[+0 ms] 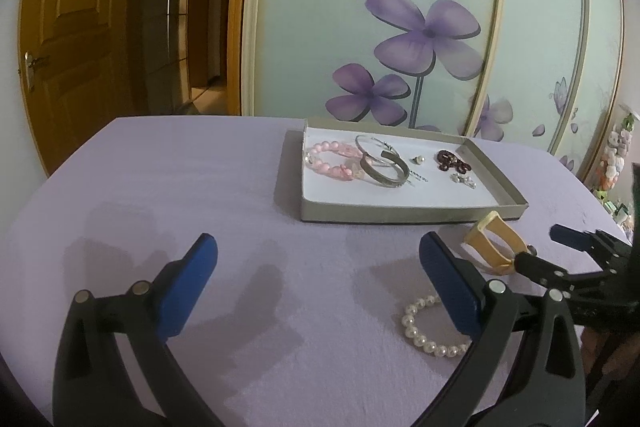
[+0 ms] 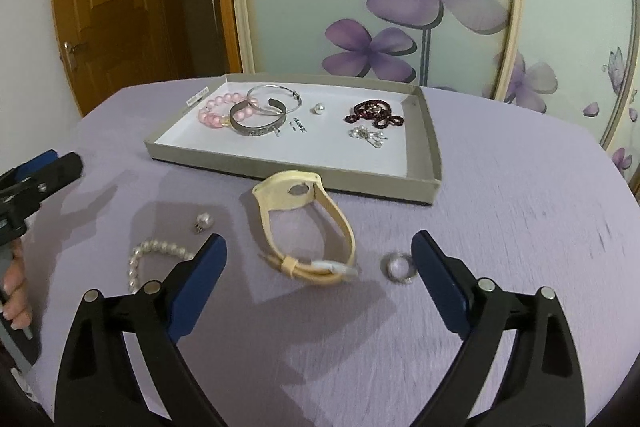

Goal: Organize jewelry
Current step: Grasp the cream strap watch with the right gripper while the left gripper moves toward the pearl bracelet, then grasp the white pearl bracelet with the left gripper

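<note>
A cream-yellow rubbery strap band with a round metal stud (image 2: 306, 233) is seen lying on its side on the lilac cloth-covered table (image 2: 500, 227), just in front of the near wall of a shallow grey cardboard tray with a white floor (image 2: 296, 171). The band is framed between the two blue-padded fingers of the right gripper (image 2: 319, 250), which are spread wide; nothing is gripped and the pads are apart from the band. A small silver ring (image 2: 398, 267) is found just beside the right-hand finger, on the cloth. To the left of the band, a single pearl earring (image 2: 203, 221) and a white pearl bead bracelet (image 2: 154, 259) are laid on the cloth, the bracelet partly hidden behind the left-hand finger.

Inside the tray, a pink bead bracelet (image 2: 216, 111), a thin silver bangle (image 2: 270, 98) and a wide grey metal cuff (image 2: 258, 121) are grouped at the left, overlapping one another. A loose pearl (image 2: 318, 108) is placed near the middle, with a dark red beaded piece (image 2: 374, 113) and a small silver chain cluster (image 2: 368, 137) towards the right.

The left gripper (image 1: 319, 266) is held over bare cloth well left of the band, its jaws wide apart and empty; the white pearl bead bracelet (image 1: 432, 327) is seen partly behind its right finger. A person's fingers (image 2: 16, 301) are visible at the left edge of the right wrist view. Behind the table, pale glass panels painted with purple flowers (image 2: 400, 7) and a brown wooden door (image 2: 120, 7) are shown.
</note>
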Tool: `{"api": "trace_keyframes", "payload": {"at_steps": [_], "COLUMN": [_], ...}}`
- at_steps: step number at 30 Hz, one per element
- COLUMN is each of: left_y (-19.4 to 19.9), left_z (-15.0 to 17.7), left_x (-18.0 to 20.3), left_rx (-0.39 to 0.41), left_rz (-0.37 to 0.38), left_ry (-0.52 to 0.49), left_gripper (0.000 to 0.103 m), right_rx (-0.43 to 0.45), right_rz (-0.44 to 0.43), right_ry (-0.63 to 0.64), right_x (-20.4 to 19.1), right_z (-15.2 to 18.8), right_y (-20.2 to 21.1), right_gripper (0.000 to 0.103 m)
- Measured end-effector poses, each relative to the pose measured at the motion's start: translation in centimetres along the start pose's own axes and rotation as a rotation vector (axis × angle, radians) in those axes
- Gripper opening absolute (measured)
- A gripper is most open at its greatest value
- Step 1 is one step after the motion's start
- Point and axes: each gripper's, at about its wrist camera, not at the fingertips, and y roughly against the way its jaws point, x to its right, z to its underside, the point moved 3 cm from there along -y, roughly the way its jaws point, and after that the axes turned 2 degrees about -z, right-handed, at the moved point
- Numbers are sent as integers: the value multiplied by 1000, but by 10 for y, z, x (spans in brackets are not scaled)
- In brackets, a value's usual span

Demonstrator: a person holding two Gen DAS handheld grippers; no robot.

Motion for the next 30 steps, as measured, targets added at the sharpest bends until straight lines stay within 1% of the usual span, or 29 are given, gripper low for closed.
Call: {"api": "trace_keyframes", "payload": {"at_steps": [10,12,13,14,15,17,20,24,30], "left_y": [-6,-7,-8,-9,-9,-10,-11,-11,-10], "left_z": [-12,-13,-13,-13,-12,-11,-8,-1,17], "left_x": [-2,-2,-1,-1,-1,-1,1,11,43], "left_rx": [3,1,-1,-4,-7,-17,-29,-54,-103], "left_rz": [-12,-14,-14,-14,-14,-9,1,33,97], "left_ry": [-2,-4,-4,-3,-2,1,-1,-21,-84], "left_gripper": [101,101,101,101,101,101,101,101,101], "right_rx": [-79,-96,-102,-110,-126,-131,-130,-124,-95], "right_rz": [9,6,4,0,1,2,-7,-24,-29], "right_ry": [42,49,53,55,52,34,1,-49,-114], "right_x": [-6,-7,-8,-9,-8,-6,0,12,30], "right_z": [-11,-11,-11,-11,-9,-8,-3,10,27], "right_y": [-31,-34,-36,-37,-39,-39,-31,-11,18], "right_gripper": [95,94,83,66,58,43,39,38,38]}}
